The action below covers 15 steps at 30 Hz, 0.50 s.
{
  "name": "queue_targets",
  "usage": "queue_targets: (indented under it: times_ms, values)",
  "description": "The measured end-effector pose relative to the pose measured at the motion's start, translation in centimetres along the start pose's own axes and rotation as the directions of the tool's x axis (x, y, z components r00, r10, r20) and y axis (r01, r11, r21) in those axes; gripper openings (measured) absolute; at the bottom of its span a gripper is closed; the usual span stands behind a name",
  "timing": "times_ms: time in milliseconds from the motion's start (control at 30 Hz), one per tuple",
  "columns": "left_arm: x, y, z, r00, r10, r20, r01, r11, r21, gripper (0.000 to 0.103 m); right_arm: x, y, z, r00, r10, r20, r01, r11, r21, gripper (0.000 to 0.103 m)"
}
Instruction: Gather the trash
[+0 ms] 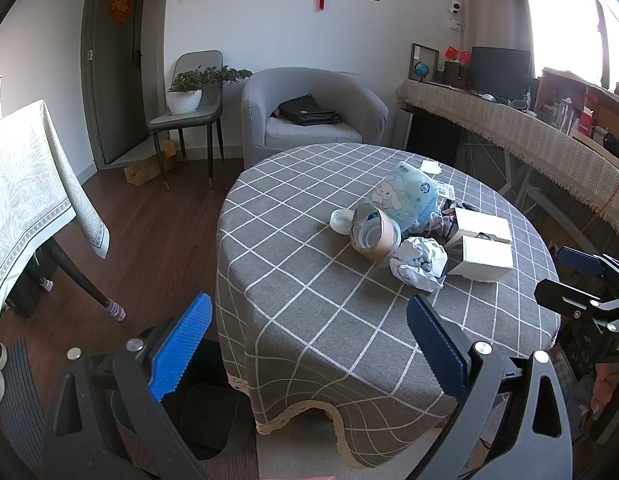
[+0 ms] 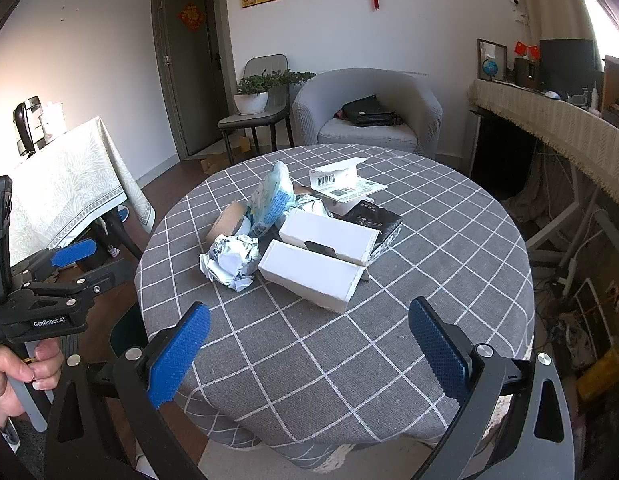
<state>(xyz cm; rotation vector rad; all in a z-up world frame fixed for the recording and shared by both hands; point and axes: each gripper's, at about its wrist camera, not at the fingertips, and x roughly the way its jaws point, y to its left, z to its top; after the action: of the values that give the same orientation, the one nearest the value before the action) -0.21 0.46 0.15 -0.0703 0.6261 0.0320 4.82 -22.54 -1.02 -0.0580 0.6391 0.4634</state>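
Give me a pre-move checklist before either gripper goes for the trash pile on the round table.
1. Left gripper open and empty: ok.
2. Right gripper open and empty: ok.
3. Crumpled white paper ball reachable at the near edge of the pile: ok, nothing lies on it.
4. Two white cardboard boxes free to lift: cannot tell, they touch each other and the dark packet behind.
5. Brown cardboard tube stable: not ok, it lies on its side and may roll.
6. Black bin on the floor beside the grey checked tablecloth: cannot tell, mostly hidden by the left gripper.
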Motion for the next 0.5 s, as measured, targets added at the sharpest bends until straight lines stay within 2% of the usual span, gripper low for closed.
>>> queue_targets:
  times_ms: [500]
  values:
    - [-0.08,0.82,-0.02,1.000,0.006,0.000,-0.006,1.000,-0.009,0.100,0.15,0.27,-0.09,1.000,0.002,0.000,-0.002,1.000,0.000,0.100]
